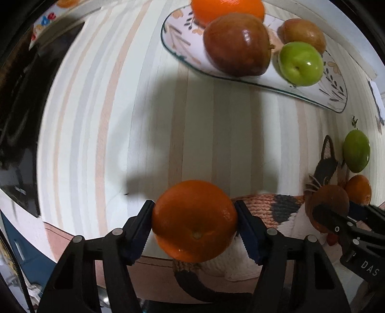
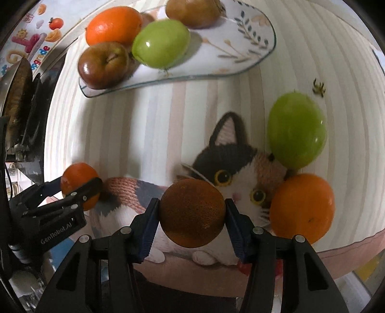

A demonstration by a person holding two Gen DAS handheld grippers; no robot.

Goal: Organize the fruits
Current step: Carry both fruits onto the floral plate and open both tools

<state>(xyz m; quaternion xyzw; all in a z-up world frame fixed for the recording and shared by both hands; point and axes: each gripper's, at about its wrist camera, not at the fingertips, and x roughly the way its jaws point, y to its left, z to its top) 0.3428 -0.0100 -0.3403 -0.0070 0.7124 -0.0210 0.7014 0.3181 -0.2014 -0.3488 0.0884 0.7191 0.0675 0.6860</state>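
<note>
Fruit is found in three places: on a plate, on a cat-shaped mat, and in the two tongs. The left tongs [image 1: 195, 224] are closed on an orange [image 1: 194, 220], with both blue pads pressed against its sides; the orange is held at the near edge of the striped counter [image 1: 125, 101], just beside the mat [image 1: 272, 207]. The right tongs [image 2: 192, 214] are closed on a darker, brownish orange [image 2: 192, 213], gripped on both sides above the cat's face on the mat [image 2: 231, 154]. Whether either held fruit is touching the surface beneath cannot be told.

On the mat's right side, a loose green fruit [image 2: 297, 131] and a loose orange [image 2: 302, 208] are seen touching one another, the orange nearer the counter edge.

The patterned oval plate [image 2: 240, 55] is set at the far side of the counter, well apart from both tongs. Four fruits are grouped at its left end in the right wrist view: an orange [image 2: 113, 25], a reddish-brown apple [image 2: 103, 65], a green fruit [image 2: 161, 43] and a brownish fruit [image 2: 192, 12] behind it. The plate's right end is bare.

A small dark insect-like mark [image 2: 318, 88] is noted on the counter, beyond the green fruit on the mat.
</note>
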